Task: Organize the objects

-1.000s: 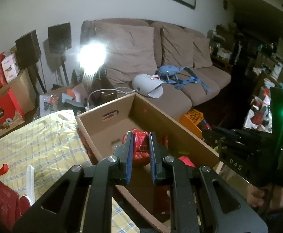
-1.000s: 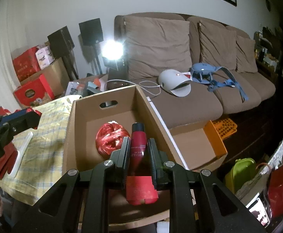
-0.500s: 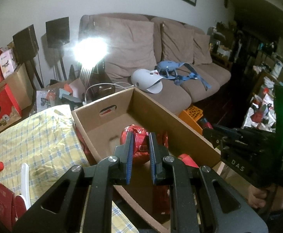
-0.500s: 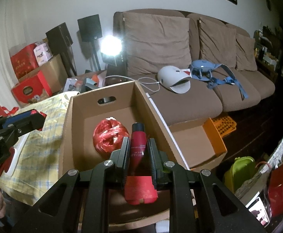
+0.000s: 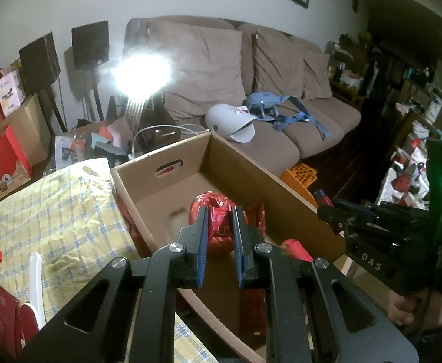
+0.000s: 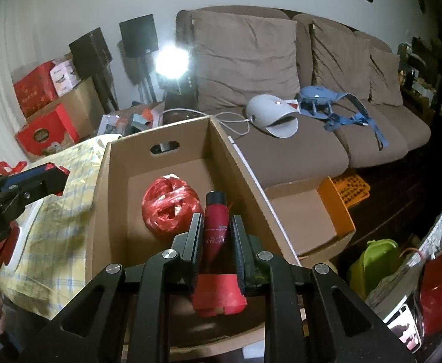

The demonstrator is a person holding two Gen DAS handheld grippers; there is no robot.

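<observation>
An open cardboard box (image 5: 148, 163) (image 6: 121, 163) lies ahead with a ball of red ribbon (image 6: 168, 207) (image 5: 199, 202) on its floor. My right gripper (image 6: 216, 217) is over the box's near end. It is shut on a red cosmetic tube (image 6: 216, 233), dark cap pointing forward and flat crimped end toward the camera. In the left wrist view that gripper (image 5: 330, 214) reaches in from the right with the tube's cap (image 5: 321, 195) showing. My left gripper (image 5: 219, 211) (image 6: 48, 175) hovers left of the box, blue pads shut on a small red item (image 5: 219, 225) whose shape I cannot make out.
A yellow checked tablecloth (image 5: 54, 211) lies left of the box, with a white strip (image 5: 36, 278) and red bags on it. A smaller open box with an orange flap (image 6: 299, 211) sits to the right, before the brown sofa (image 6: 311, 139). A green container (image 6: 372, 260) stands low right.
</observation>
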